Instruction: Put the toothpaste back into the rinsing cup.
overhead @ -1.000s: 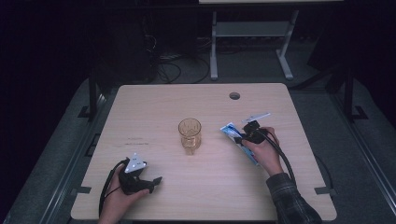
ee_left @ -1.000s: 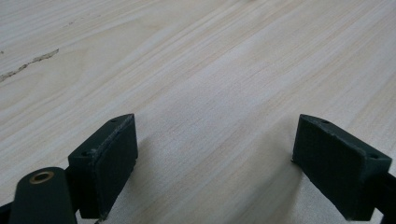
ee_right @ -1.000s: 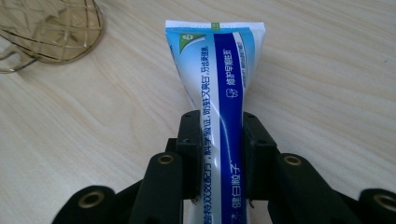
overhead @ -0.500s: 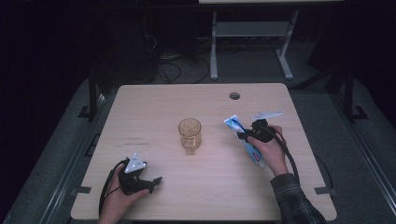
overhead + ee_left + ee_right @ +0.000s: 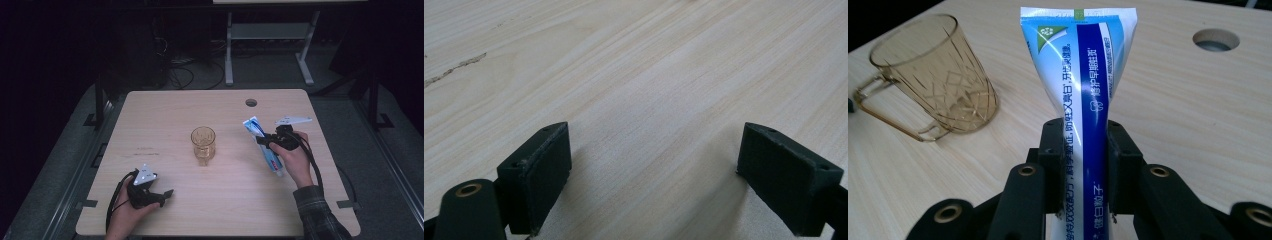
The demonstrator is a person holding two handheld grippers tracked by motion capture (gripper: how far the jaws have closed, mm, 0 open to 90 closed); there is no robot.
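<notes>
**Toothpaste tube gripped beside the glass mug**

The pale wooden table stood in a dark room. Taking the amber mug as landmark: the right gripper, to its right, clamped a blue-and-white toothpaste tube. The left gripper, nearer the person, rested with jaws wide apart, holding nothing. A cable hole lay beyond.

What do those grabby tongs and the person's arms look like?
Both tongs are black. The left tongs carry a grey three-cornered plate and a looping black cable; their pads are flat, dark blocks. The right tongs have the same plate, a black cable and brass-ringed screw holes. The right forearm wears a dark checked sleeve.
</notes>
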